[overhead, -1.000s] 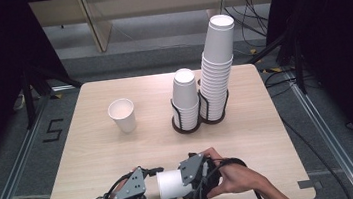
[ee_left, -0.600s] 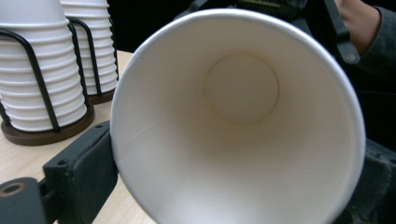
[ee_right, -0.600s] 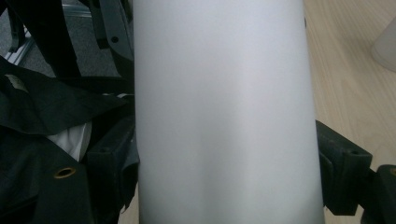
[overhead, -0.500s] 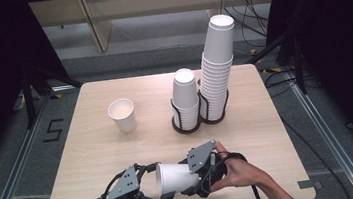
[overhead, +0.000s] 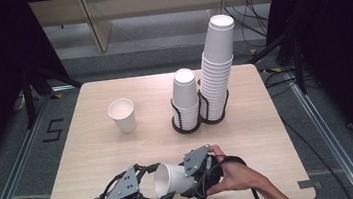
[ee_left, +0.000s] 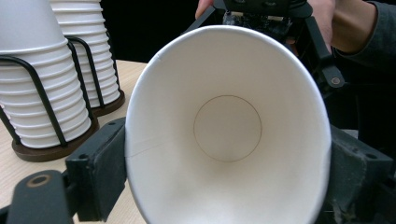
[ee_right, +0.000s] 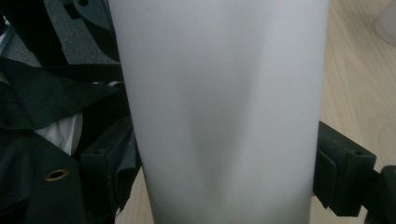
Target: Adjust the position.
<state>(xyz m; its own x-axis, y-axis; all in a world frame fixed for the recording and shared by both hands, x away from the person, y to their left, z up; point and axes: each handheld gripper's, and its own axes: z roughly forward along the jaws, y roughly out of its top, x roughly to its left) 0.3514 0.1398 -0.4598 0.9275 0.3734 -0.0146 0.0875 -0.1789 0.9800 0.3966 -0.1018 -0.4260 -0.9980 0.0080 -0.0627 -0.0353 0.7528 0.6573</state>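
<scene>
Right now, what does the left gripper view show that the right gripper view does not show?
The left gripper view looks into the held cup's open mouth down to its round bottom, and shows the two stacks of cups in wire holders. The right gripper view shows the cup's plain outer wall and a bit of another white cup at the top right corner. Both show the same held cup between black jaws, and the wooden table.

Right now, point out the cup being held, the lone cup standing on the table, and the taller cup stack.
held cup (overhead: pixel 172 179), high view, side wall
lone cup (overhead: pixel 124 116), high view, outer wall
taller cup stack (overhead: pixel 217 69), high view, mid-stack
</scene>
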